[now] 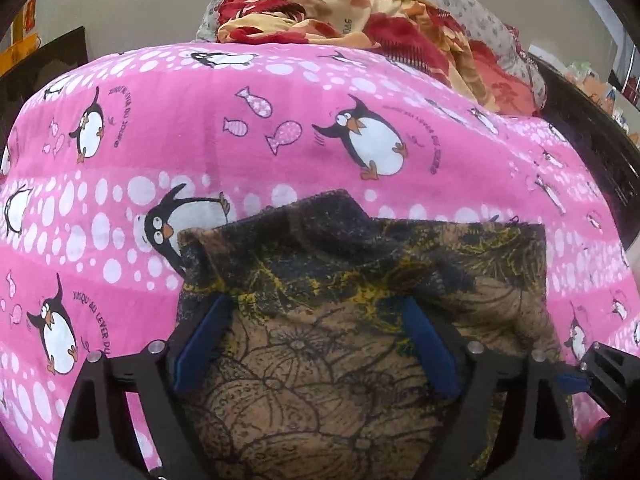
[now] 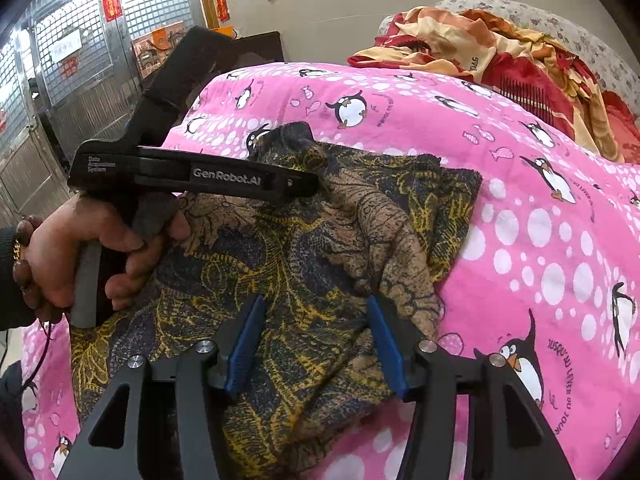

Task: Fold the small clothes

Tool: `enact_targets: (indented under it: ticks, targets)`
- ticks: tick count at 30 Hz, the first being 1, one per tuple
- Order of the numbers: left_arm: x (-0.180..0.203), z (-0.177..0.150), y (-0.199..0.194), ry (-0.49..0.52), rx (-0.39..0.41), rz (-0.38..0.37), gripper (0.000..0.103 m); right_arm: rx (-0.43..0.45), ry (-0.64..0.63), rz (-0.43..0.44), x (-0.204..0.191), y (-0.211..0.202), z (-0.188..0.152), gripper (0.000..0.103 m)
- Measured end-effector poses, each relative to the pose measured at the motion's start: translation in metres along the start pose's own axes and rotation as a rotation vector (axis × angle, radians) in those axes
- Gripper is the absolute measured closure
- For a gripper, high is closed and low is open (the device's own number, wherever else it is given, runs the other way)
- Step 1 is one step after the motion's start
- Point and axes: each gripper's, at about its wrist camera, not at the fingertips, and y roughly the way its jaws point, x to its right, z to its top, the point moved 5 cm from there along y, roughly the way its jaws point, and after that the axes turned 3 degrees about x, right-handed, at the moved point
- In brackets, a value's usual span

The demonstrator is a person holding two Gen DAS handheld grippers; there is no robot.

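A small brown, navy and yellow patterned garment (image 1: 360, 280) lies rumpled on the pink penguin bedsheet (image 1: 200, 140). My left gripper (image 1: 316, 312) is open, its blue fingers (image 1: 200, 344) spread over the cloth's near part. In the right wrist view the same garment (image 2: 304, 248) lies on the sheet (image 2: 540, 220). My right gripper (image 2: 316, 320) is open over the cloth's near edge, blue fingers (image 2: 384, 340) apart and holding nothing. The left gripper's black body shows in that view (image 2: 192, 176), held by a hand over the cloth's far left part.
A red and orange blanket (image 1: 360, 12) is heaped at the back of the bed, also seen in the right wrist view (image 2: 500, 56). Metal lattice doors (image 2: 80, 40) and a tiled wall stand to the left. A dark bed frame (image 1: 592, 128) runs along the right.
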Motion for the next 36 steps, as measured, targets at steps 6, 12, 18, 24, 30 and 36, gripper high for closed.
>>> enact_targets:
  ticks: [6, 12, 18, 24, 30, 36]
  targets:
    - [0.001, 0.0, 0.0, 0.002, -0.004, 0.003, 0.012, 0.001, 0.013, 0.012, 0.002, 0.001, 0.0, 0.045]
    - [0.003, 0.0, 0.001, 0.011, -0.01, 0.009, 0.009, 0.002, 0.019, 0.017, 0.003, 0.001, 0.001, 0.046]
    - [0.002, 0.0, 0.0, 0.012, -0.011, 0.009, 0.008, 0.005, -0.031, -0.047, -0.003, 0.0, 0.001, 0.046]
    - [0.0, 0.011, -0.027, 0.025, -0.037, -0.047, 0.001, -0.055, -0.003, -0.086, -0.008, -0.029, 0.013, 0.044]
    - [-0.012, -0.019, -0.119, 0.031, 0.067, -0.094, 0.001, 0.016, -0.145, -0.096, -0.057, -0.092, 0.003, 0.034]
    - [0.015, -0.098, -0.131, 0.107, 0.012, -0.097, 0.001, -0.086, -0.137, -0.134, -0.082, -0.08, -0.055, 0.034]
